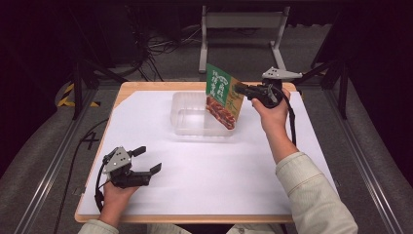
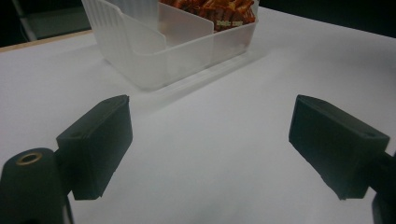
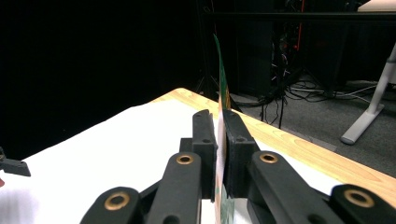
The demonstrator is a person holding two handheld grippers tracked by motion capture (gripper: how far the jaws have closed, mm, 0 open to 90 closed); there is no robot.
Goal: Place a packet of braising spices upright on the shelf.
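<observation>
Right gripper clamped on edge of green snack packet, packet hanging tilted over the clear plastic container at table's far side. Left gripper wide open, empty, resting low on the white table, well apart from container.

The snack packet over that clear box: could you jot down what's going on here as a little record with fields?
Held item: green snack packet, tilted, its lower end over the clear plastic container
Holder: right gripper, jaws closed on the packet's edge
Other tool: left gripper, jaws wide apart, nothing between them, low over the near left of the table
Container: divided into compartments, on the white table cover
Packet print: red-brown food picture, white lettering too small to read
</observation>
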